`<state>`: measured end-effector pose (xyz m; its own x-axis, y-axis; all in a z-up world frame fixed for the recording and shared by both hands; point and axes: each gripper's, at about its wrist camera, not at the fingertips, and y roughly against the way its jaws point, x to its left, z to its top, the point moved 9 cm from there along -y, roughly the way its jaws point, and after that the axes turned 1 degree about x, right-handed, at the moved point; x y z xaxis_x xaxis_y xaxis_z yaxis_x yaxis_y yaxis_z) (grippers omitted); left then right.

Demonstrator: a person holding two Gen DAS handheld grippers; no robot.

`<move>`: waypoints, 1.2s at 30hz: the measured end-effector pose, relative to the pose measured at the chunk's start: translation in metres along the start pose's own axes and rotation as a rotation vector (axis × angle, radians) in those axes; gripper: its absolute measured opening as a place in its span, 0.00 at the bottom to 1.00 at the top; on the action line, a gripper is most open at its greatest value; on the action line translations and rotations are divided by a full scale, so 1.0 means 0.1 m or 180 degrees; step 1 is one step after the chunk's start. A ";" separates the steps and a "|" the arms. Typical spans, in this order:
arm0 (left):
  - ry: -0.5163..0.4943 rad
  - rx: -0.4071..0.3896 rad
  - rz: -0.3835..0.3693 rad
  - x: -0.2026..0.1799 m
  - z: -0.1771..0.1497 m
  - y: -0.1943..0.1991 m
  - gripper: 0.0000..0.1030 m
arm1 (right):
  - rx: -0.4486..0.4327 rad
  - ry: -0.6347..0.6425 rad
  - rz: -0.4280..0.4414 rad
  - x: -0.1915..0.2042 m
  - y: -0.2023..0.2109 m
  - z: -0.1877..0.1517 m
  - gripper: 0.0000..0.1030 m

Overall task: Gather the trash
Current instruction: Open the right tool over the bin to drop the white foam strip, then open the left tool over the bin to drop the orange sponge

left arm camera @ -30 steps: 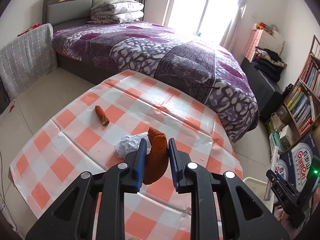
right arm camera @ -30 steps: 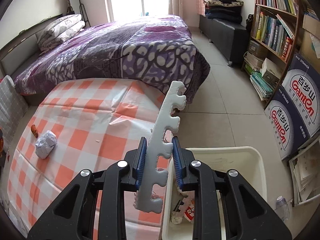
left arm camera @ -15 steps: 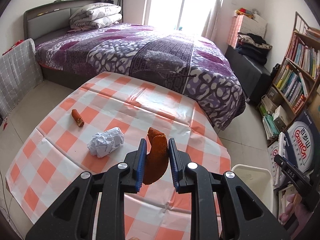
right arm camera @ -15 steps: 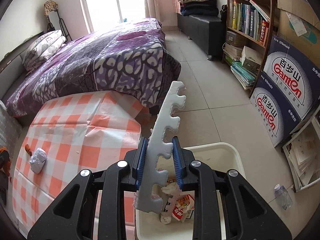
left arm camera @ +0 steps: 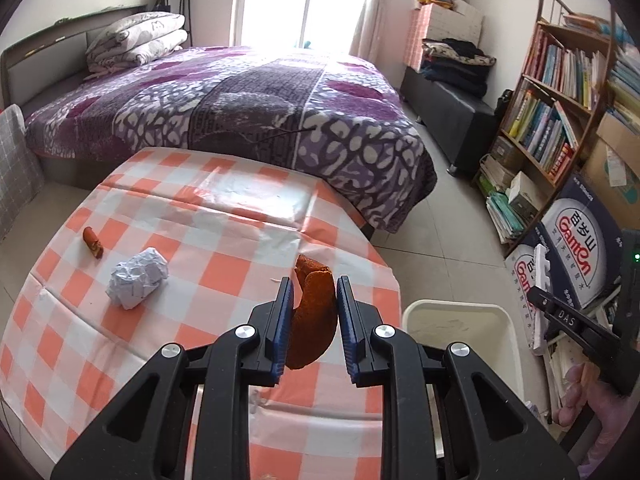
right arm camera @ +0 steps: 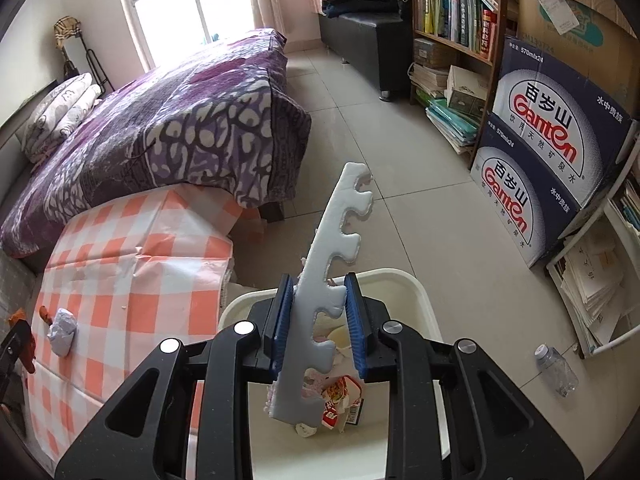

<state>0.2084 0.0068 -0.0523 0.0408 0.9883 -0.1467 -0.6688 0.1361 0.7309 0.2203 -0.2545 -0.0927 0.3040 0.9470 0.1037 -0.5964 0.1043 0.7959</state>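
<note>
My left gripper point(left arm camera: 311, 300) is shut on an orange-brown peel point(left arm camera: 314, 312) and holds it above the right edge of the checked table point(left arm camera: 224, 248). A crumpled white paper ball point(left arm camera: 137, 278) and a small brown scrap point(left arm camera: 93, 243) lie on the table to the left. My right gripper point(right arm camera: 318, 312) is shut on a notched white foam strip point(right arm camera: 332, 264), tilted up to the right, over the white bin point(right arm camera: 404, 280), which holds wrappers point(right arm camera: 340, 396). The bin also shows in the left wrist view point(left arm camera: 460, 308), with the right gripper beyond it.
A purple bed point(left arm camera: 240, 100) stands behind the table. A bookshelf point(right arm camera: 452, 12) and stacked Ganten boxes point(right arm camera: 548, 152) line the right wall. A plastic bottle point(right arm camera: 558, 368) lies on the tiled floor point(right arm camera: 420, 208) near papers.
Both grippers have swung right with their loads. The left one has moved toward the table's right edge, bringing the bin into view. The right one now hangs over the bin.
</note>
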 end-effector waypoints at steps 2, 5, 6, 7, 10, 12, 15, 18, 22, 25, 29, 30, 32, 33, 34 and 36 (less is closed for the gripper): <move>-0.0079 0.0025 -0.0059 -0.17 -0.04 -0.03 0.22 | 0.0031 -0.0056 -0.0011 -0.09 -0.01 -0.01 0.25; -0.0196 0.0089 -0.0181 -0.45 -0.13 -0.08 0.22 | 0.0082 -0.0132 -0.0032 -0.23 -0.02 -0.02 0.29; -0.0242 0.0103 -0.0210 -0.54 -0.16 -0.09 0.22 | 0.0084 -0.0197 -0.0024 -0.29 0.00 -0.02 0.43; -0.0290 0.0116 -0.0237 -0.63 -0.19 -0.10 0.22 | 0.0073 -0.0244 -0.0017 -0.34 0.00 -0.02 0.51; -0.0402 0.0146 -0.0312 -0.86 -0.25 -0.13 0.22 | 0.0018 -0.0362 -0.0046 -0.49 0.05 0.00 0.60; -0.0468 0.0156 -0.0347 -0.99 -0.29 -0.15 0.22 | -0.0004 -0.0455 -0.0069 -0.61 0.07 0.01 0.65; -0.0544 0.0190 -0.0404 -1.16 -0.34 -0.17 0.22 | -0.0011 -0.0565 -0.0086 -0.75 0.07 0.03 0.65; -0.0594 0.0216 -0.0456 -1.30 -0.36 -0.19 0.22 | -0.0026 -0.0677 -0.0109 -0.90 0.09 0.04 0.67; -0.0654 0.0243 -0.0524 -1.47 -0.40 -0.20 0.22 | -0.0059 -0.0803 -0.0133 -1.07 0.13 0.06 0.72; -0.0693 0.0276 -0.0589 -1.59 -0.44 -0.21 0.22 | -0.0073 -0.0869 -0.0145 -1.18 0.15 0.06 0.72; -0.0752 0.0338 -0.0756 -1.76 -0.50 -0.23 0.25 | -0.0077 -0.0951 -0.0159 -1.29 0.16 0.05 0.75; -0.0761 0.0338 -0.0787 -1.79 -0.51 -0.23 0.37 | -0.0082 -0.0971 -0.0165 -1.31 0.16 0.05 0.76; -0.0749 0.0293 -0.0821 -1.81 -0.50 -0.21 0.57 | -0.0086 -0.1006 -0.0175 -1.36 0.17 0.05 0.78; -0.0740 0.0273 -0.0823 -1.81 -0.49 -0.20 0.59 | -0.0085 -0.1024 -0.0181 -1.37 0.17 0.05 0.80; -0.0740 0.0277 -0.0822 -1.81 -0.49 -0.21 0.59 | -0.0081 -0.1041 -0.0180 -1.38 0.16 0.05 0.80; -0.0720 0.0287 -0.0793 -1.79 -0.49 -0.21 0.62 | -0.0071 -0.1057 -0.0171 -1.38 0.16 0.05 0.82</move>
<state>0.1788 -0.1761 -0.0744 0.3648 0.9128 -0.1839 -0.5499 0.3705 0.7486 0.1727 -0.3850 -0.0917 0.5586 0.7898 0.2535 -0.5879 0.1614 0.7927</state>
